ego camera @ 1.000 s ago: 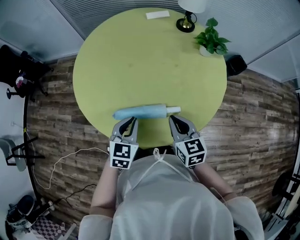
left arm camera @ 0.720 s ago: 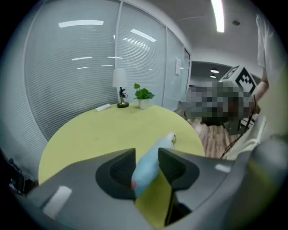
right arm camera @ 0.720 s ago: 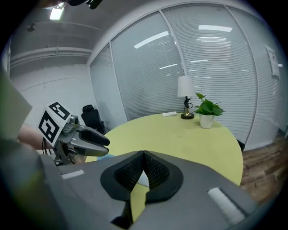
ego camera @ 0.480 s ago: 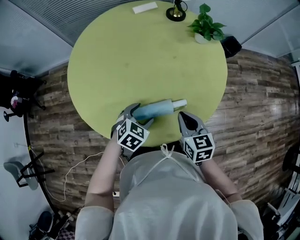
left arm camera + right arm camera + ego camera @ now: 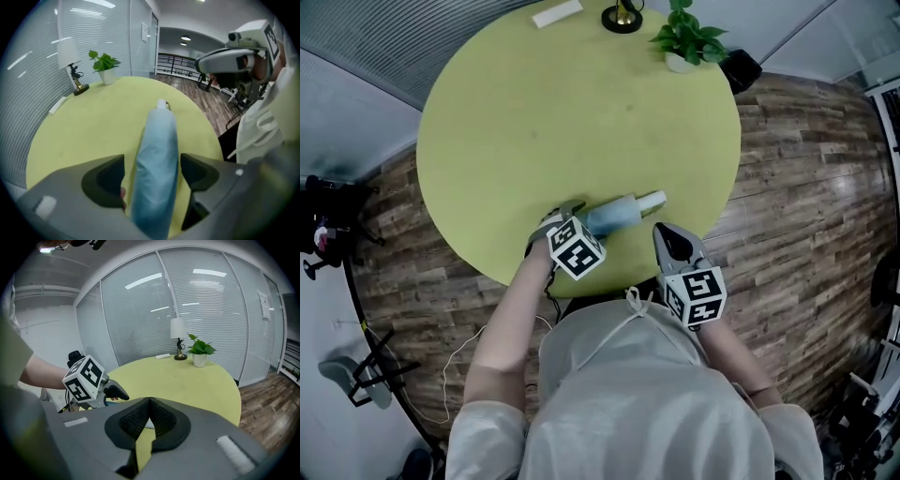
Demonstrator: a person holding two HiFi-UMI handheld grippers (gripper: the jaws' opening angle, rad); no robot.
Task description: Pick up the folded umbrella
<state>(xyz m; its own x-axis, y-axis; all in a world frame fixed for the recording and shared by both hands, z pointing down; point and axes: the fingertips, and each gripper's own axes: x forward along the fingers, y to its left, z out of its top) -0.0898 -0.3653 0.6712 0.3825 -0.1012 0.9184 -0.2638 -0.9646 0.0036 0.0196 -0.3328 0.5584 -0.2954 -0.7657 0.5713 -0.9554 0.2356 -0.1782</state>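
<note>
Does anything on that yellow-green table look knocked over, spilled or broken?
Nothing stands out. The folded umbrella lies flat and looks intact, near the edge of the table closest to the person. The lamp and potted plant stand upright at the far edge, and no spill shows.

The left gripper (image 5: 569, 217), its jaws having just been opening astride the umbrella (image 5: 617, 213), is covering its end by the table's (image 5: 525, 112) near edge in the head view. That picture's top is cutting off the lamp (image 5: 622, 16) at the far edge. The right gripper (image 5: 149, 405) is blocking most of the umbrella in its own view.
</note>
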